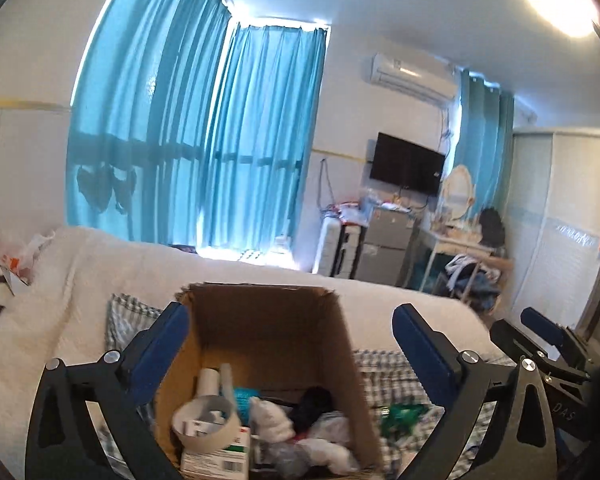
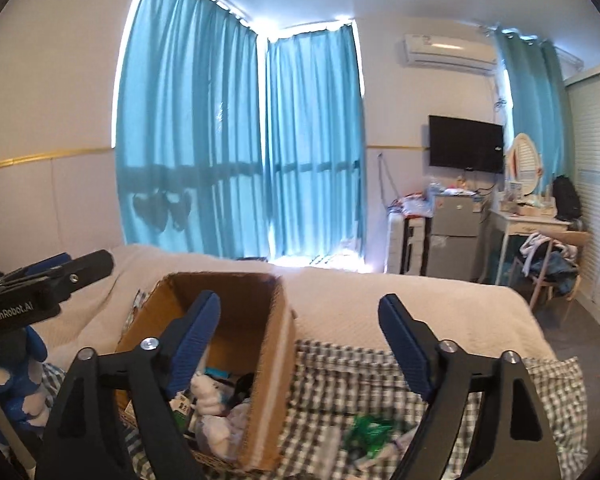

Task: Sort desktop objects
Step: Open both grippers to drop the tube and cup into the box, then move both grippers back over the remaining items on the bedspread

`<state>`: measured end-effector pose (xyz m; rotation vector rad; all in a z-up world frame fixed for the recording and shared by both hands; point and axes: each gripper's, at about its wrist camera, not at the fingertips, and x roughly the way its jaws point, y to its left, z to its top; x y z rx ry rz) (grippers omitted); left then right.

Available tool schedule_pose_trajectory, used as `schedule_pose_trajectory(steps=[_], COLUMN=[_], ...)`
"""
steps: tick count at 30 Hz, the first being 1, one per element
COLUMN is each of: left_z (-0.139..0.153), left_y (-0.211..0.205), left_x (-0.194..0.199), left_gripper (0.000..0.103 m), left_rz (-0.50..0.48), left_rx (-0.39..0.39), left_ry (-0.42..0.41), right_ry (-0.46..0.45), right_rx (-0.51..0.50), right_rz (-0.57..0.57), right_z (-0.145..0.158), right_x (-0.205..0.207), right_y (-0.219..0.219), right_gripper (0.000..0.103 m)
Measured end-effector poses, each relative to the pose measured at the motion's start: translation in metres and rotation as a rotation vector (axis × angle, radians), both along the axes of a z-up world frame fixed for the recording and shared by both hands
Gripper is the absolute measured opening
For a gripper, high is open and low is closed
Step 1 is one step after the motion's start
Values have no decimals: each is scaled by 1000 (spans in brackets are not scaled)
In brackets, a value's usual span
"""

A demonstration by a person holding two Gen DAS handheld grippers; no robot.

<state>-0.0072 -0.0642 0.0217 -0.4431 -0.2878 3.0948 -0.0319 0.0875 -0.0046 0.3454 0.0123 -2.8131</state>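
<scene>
Cardboard box (image 1: pixel 268 332) sits on the checked cloth (image 2: pixel 360 376) over the bed (image 2: pixel 420 304), already packed with a tape roll (image 1: pixel 206 420), cartons and soft white bits, so sorting looks well along. Left gripper (image 1: pixel 290 346) and right gripper (image 2: pixel 300 344) both have fingers spread wide, holding nothing. Green thing (image 2: pixel 370 432) lies loose beside the box, probably next.

White-covered bed (image 2: pixel 400 300) under checked cloth (image 2: pixel 360 384), cardboard box (image 2: pixel 276 360), green wrapper (image 2: pixel 370 434)
</scene>
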Motion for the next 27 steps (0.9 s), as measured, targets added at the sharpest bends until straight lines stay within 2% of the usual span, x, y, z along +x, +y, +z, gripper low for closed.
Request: schedule_pose_trajectory(steps=[8,14,20,22,27], left_z=[1,-3,-12,-19,-38], left_y=[30,53,77,86,109], left_x=[7,10,16,15,9], left_gripper=[103,103,103,103,103], left_rz=[-39,-67,-107,-148,-194], left_rx=[-40,-55,-43,-41,-76], left_ry=[4,3,5,-6,-53], right_ry=[36,34,30,32,-5], right_rx=[-8,15,23,27,41], right_rz=[-115,-160,-222,-243,-282], right_z=[20,16,13,12,4], right_x=[23,37,41,42,37], right_y=[45,64,87,94,111], right_gripper=[96,101,102,102,102])
